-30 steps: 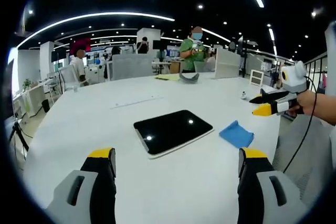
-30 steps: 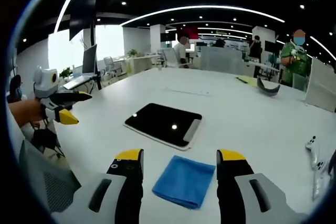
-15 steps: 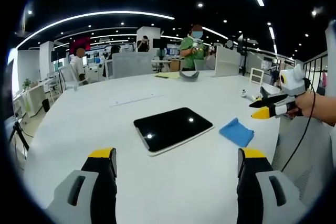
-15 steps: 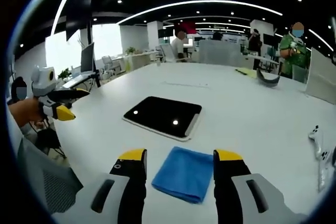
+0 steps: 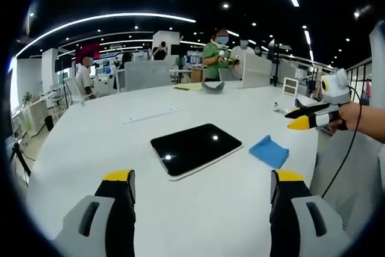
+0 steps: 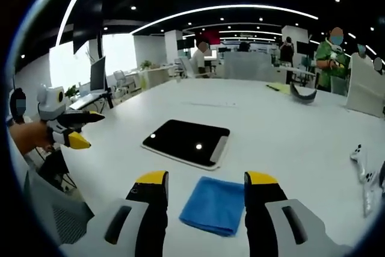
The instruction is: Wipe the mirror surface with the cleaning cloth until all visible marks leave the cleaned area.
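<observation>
Mirror (image 5: 195,149) flat on white counter (image 5: 90,148), dark face up with ceiling-light reflections. Blue cloth (image 5: 269,151) just beside mirror, apart from it, untouched. Left claw (image 5: 201,179) spread wide, empty, hovering above counter short of mirror. Right claw (image 6: 204,179) also spread, empty, poised over cloth (image 6: 213,205) with mirror (image 6: 187,142) just beyond. People standing at far desks.

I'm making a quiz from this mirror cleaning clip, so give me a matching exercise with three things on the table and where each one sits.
Things:
1. mirror
2. cleaning cloth
3. right gripper

Places:
A. jaws open either side of the cloth's near part
B. flat mid-table, reflecting ceiling lights
C. between the jaws, near the mirror's edge

Pairs: 1-B, 2-C, 3-A
</observation>
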The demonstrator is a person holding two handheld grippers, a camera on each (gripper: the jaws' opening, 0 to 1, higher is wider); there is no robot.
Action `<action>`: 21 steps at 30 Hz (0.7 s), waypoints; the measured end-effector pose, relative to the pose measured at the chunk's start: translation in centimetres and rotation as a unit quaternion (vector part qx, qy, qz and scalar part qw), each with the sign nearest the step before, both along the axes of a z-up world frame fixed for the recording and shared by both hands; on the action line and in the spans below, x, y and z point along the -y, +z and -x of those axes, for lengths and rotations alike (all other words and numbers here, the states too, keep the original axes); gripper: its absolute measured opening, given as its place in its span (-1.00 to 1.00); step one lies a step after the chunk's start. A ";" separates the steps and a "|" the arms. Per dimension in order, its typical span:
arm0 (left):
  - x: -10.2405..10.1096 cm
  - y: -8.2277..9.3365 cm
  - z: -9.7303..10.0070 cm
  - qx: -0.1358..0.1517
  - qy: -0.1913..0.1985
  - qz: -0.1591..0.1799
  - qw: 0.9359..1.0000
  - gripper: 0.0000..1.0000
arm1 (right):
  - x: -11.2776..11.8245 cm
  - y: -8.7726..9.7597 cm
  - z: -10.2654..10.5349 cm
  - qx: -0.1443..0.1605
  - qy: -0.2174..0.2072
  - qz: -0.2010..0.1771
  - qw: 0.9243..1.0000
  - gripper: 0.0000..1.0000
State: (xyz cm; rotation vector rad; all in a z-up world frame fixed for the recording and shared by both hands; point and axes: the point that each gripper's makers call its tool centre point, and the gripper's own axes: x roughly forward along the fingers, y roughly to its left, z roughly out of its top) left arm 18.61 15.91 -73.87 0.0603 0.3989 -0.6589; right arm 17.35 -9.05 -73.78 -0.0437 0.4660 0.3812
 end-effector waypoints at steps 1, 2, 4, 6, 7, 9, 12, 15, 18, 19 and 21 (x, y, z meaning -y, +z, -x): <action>0.0 0.1 -0.2 0.002 -0.004 0.003 1.000 0.88 | 0.0 0.4 0.1 0.004 -0.005 0.003 1.000 -0.04; 0.1 0.1 -0.4 0.002 -0.008 0.005 1.000 0.87 | 0.0 0.7 0.1 0.007 -0.008 0.005 1.000 -0.04; 0.3 0.1 -0.8 0.006 -0.016 0.010 1.000 0.87 | -0.1 1.2 0.4 0.010 -0.016 0.013 1.000 -0.04; 0.8 -0.1 -1.0 0.008 -0.028 0.017 0.999 0.87 | -0.1 1.5 0.7 0.012 -0.019 0.023 0.999 -0.04; 0.9 -0.1 -1.1 0.009 -0.030 0.019 0.999 0.87 | 0.0 1.5 0.8 0.011 -0.020 0.032 0.999 -0.04; 1.4 -0.2 -1.1 0.008 -0.037 0.019 0.999 0.87 | 0.3 1.4 0.9 0.010 -0.022 0.038 0.999 -0.04; 1.9 0.4 -0.7 0.016 -0.041 0.017 0.999 0.89 | 0.9 1.5 0.6 0.016 -0.021 0.036 0.999 -0.04; 1.5 0.8 -0.7 0.014 -0.024 0.006 1.000 0.89 | 1.1 1.4 -0.2 0.019 -0.014 0.020 1.000 -0.04; 1.0 1.6 -0.5 0.022 -0.001 -0.001 1.000 0.90 | 0.5 1.5 -0.8 0.027 0.010 0.007 1.000 -0.04; 0.7 1.5 -0.3 0.019 0.014 -0.005 1.000 0.90 | 0.3 1.3 -1.0 0.026 0.024 0.009 0.999 -0.04; 0.4 1.7 0.1 0.016 0.032 -0.003 0.999 0.89 | 0.0 1.0 -1.1 0.024 0.039 0.006 0.999 -0.04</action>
